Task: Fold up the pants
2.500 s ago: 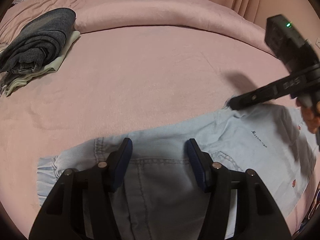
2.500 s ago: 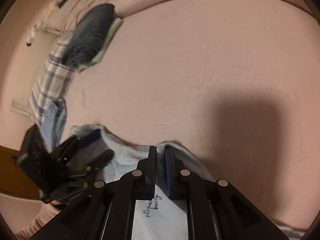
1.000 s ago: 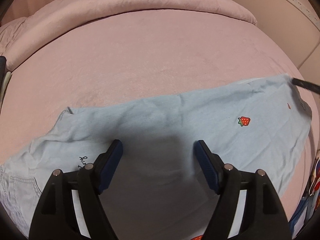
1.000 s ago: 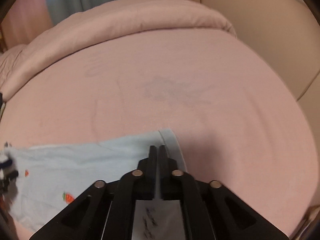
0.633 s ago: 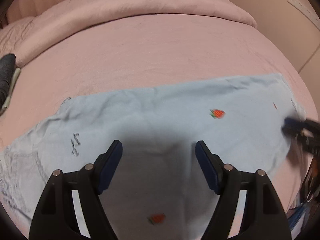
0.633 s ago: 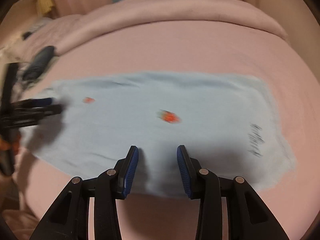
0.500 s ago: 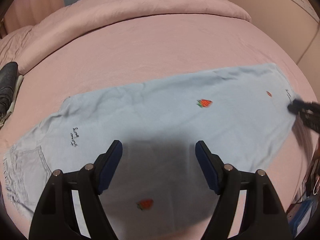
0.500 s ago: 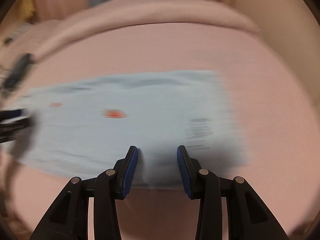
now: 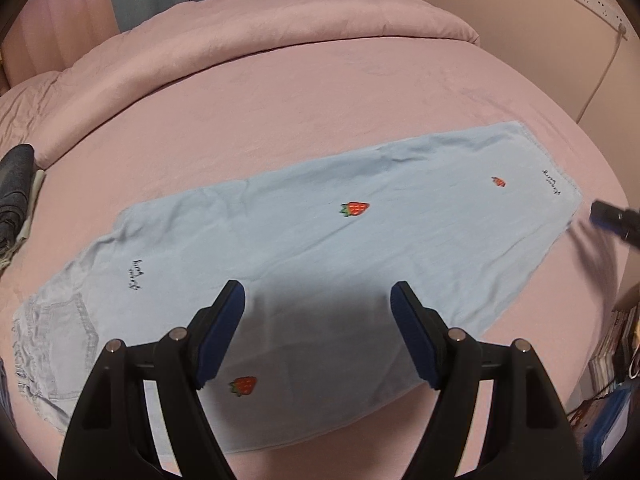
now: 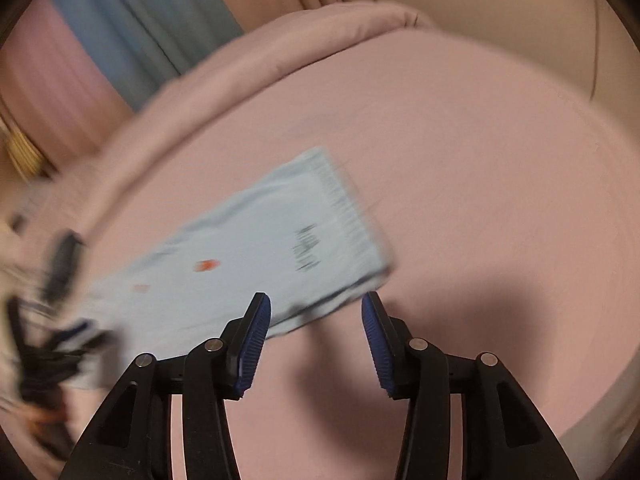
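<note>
Left wrist view: light blue pants (image 9: 320, 248) lie flat, folded lengthwise, on the pink bed (image 9: 320, 112), running from the waistband and pocket at 8 o'clock to the hem at 2 o'clock. Red strawberry motifs (image 9: 355, 208) and dark script marks show on the cloth; a second strawberry lies near the lower edge at 6 o'clock. The left gripper (image 9: 318, 334) is above the near long edge of the pants, its blue-padded fingers (image 9: 222, 332) spread wide and holding nothing; its shadow falls on the cloth between them. The tip of the right gripper (image 9: 614, 220) shows at 3 o'clock, just beyond the hem corner; whether it touches the cloth cannot be told. A rolled pink duvet (image 9: 260, 36) borders the bed at 12 o'clock, and a stack of dark folded clothes (image 9: 14, 184) sits at 9 o'clock at the bed's edge.

Right wrist view (motion-blurred): the hem end of the pants (image 10: 280, 248) lies diagonally from 12 o'clock toward 9 o'clock. The right gripper (image 10: 316, 340) has its fingers (image 10: 254, 336) released and apart, empty, with the near hem corner just ahead of the gap between them. The left gripper (image 10: 48, 352) appears as a dark blur at 8 o'clock. Curtains (image 10: 132, 28) hang behind the bed at 11 o'clock.
</note>
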### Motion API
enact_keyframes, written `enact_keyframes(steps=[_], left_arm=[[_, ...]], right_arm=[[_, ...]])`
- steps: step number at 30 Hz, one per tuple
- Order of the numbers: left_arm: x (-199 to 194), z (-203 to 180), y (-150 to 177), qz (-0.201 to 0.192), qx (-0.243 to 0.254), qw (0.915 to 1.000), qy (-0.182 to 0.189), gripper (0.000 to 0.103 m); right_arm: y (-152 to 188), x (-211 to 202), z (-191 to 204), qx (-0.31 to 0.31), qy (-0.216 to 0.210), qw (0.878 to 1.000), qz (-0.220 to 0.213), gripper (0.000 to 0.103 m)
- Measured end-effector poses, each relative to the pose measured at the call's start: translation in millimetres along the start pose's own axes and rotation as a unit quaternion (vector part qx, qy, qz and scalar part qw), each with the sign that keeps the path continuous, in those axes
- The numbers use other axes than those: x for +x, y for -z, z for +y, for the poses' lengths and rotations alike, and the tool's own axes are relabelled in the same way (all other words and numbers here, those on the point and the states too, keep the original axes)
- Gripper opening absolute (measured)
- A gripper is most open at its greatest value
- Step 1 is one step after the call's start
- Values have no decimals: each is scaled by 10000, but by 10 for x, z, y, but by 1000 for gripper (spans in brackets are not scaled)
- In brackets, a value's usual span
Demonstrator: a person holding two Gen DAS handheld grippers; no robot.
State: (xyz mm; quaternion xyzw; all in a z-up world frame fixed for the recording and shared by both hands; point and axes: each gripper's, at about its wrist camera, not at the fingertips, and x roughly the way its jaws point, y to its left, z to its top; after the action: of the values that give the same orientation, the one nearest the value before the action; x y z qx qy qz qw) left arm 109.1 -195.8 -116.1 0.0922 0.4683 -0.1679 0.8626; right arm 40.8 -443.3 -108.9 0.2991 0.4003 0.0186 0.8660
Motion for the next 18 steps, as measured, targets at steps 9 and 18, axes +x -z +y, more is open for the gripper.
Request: enact_keyframes(steps=[9,18], left_arm=[[82,-68,37,182,-32,9998,101,76],[175,-42,39,417,-374,9977,388,76]], right_arm=[[507,251,-214,1049,-992,9893,206,49],[347,208,-287,1410,-938,9842,-518,49]])
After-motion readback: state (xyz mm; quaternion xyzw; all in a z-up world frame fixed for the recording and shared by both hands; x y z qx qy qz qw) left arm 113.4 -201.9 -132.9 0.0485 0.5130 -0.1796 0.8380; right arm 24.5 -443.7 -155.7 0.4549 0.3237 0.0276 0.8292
